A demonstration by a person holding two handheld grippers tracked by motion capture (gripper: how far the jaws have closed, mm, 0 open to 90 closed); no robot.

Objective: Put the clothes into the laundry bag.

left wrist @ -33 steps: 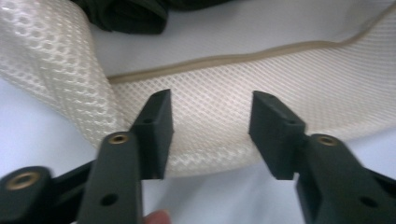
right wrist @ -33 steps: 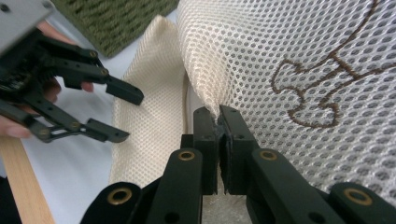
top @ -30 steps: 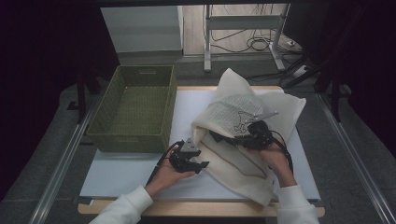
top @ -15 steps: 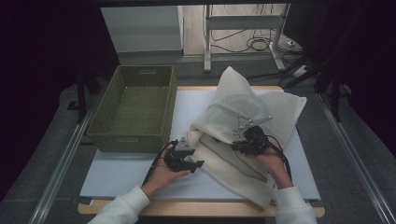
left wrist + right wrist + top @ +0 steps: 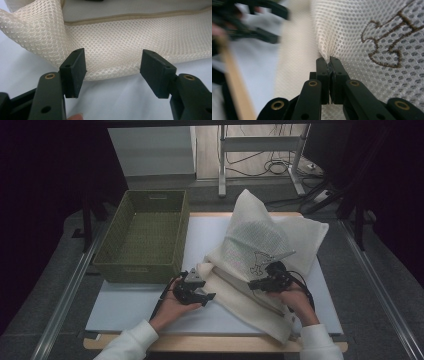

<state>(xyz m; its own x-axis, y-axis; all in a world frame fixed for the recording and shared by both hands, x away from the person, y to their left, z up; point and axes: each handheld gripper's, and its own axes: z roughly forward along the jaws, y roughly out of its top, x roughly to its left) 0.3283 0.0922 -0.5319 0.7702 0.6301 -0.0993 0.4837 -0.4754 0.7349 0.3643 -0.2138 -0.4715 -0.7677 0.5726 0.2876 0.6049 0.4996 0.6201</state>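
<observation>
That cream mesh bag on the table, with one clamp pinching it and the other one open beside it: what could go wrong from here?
The right gripper pinches only a small fold of the mesh bag, so the fabric may slip out or snag if pulled hard. The left gripper is open with the bag's lower edge between its jaws; closing there might catch one layer instead of both. The green basket stands close to the left gripper, so a wide swing could knock it.

left gripper (image 5: 202,296): black, flat rectangular jaw pads, brass-ringed screw holes, grey plate on top, black cable | right gripper (image 5: 260,284): black, same brass-ringed holes, looping black cable | sleeves (image 5: 125,344): white, both forearms
</observation>
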